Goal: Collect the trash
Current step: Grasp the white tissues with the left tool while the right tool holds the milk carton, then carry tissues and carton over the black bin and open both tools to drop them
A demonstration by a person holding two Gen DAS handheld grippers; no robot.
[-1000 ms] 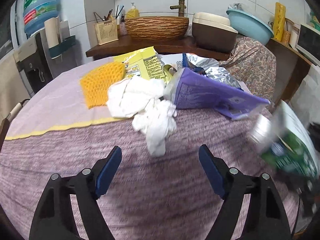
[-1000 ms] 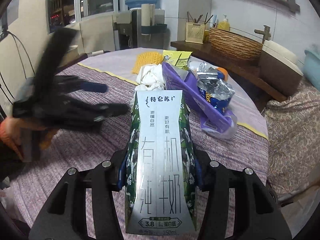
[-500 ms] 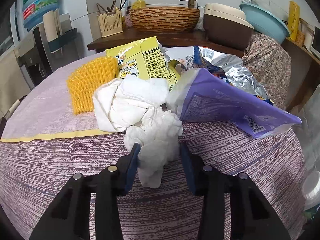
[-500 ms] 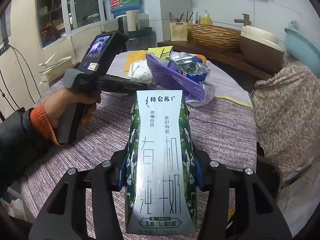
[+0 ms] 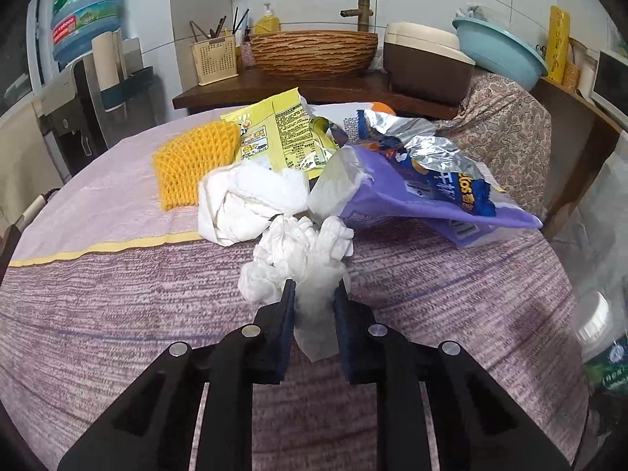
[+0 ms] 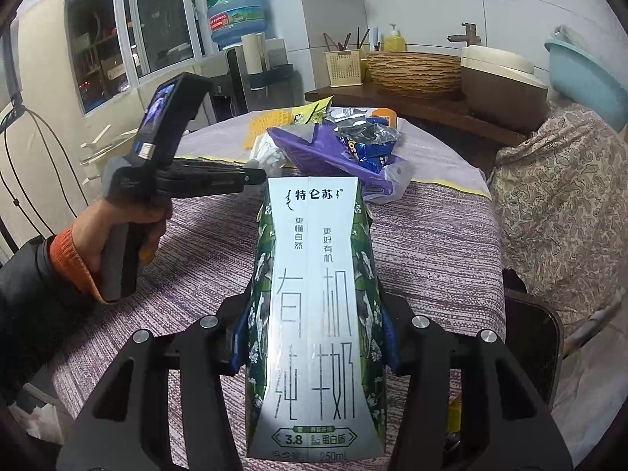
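Left wrist view: left tongs [image 5: 314, 298] closing, pads pressing a crumpled tissue [image 5: 302, 259] at mid-counter [image 5: 117, 314]; purple bag [image 5: 412, 204] and yellow net [image 5: 192, 161] toward the far edge.
Right wrist view: right tongs [image 6: 314, 337] clamped on a milk carton [image 6: 314, 314] above the near edge.

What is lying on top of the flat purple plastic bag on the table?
A crumpled blue and silver foil snack bag lies on the flat purple plastic bag. Whatever is beneath the purple bag is covered.

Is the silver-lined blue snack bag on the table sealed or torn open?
Torn open: the snack bag gapes, its crinkled foil lining exposed, lying on the purple pouch.
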